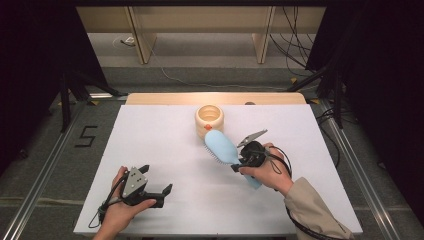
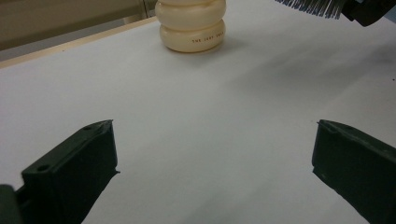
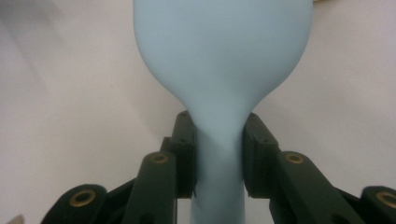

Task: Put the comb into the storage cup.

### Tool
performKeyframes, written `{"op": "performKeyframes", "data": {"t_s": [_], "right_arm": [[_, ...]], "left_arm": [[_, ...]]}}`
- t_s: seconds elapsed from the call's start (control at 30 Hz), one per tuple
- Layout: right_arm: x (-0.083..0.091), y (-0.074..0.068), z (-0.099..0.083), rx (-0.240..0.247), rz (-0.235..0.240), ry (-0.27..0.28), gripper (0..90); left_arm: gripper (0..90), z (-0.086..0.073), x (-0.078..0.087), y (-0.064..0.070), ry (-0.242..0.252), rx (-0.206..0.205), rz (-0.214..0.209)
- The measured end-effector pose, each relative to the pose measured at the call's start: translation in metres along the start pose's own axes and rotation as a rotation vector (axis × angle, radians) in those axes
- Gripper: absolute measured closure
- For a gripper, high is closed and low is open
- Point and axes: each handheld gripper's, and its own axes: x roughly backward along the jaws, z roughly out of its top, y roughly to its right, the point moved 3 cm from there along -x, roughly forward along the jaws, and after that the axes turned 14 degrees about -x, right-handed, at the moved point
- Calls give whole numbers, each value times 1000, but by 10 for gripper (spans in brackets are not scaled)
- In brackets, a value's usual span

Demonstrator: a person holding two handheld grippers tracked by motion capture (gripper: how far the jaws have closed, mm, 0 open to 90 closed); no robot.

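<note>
The right gripper clamps the neck of a light blue hairbrush, held above the white table just at 5 o'clock of a cream ringed holder. The left gripper rests wide apart, empty.

Hairbrush just before the ringed cup; both on table.

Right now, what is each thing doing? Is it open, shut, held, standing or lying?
Left gripper: open, fingers wide apart, nothing between them, low over the table.
Right gripper: shut on the hairbrush's neck.
Blue hairbrush: held off the table, bristles turned down and to the side, head near the cream holder.
Cream ringed holder: standing upright on the table, open at the top.
White table: flat, bearing the holder.
</note>
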Motion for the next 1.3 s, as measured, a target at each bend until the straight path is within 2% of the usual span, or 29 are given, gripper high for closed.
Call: {"op": "performKeyframes", "data": {"t_s": [0.1, 0.27, 0.33, 0.43, 0.6, 0.9, 1.3], "right_arm": [[-1, 0, 1, 1, 9, 33, 704], [1, -2, 3, -17, 17, 55, 704], [0, -3, 4, -21, 22, 84, 704], [0, -4, 4, -15, 26, 102, 704], [0, -7, 6, -36, 32, 144, 704], [-3, -12, 7, -22, 38, 195, 704], [-3, -15, 9, -32, 70, 274, 704]], "left_arm": [[0, 0, 0, 0, 0, 0, 0], [0, 1, 0, 1, 2, 1, 0], [0, 1, -1, 1, 1, -2, -1], [0, 2, -1, 2, 6, 11, -8], [0, 3, -1, 3, 11, 25, -19], [0, 4, -1, 4, 19, 36, -25], [0, 6, -1, 5, 30, 56, -38]]}}
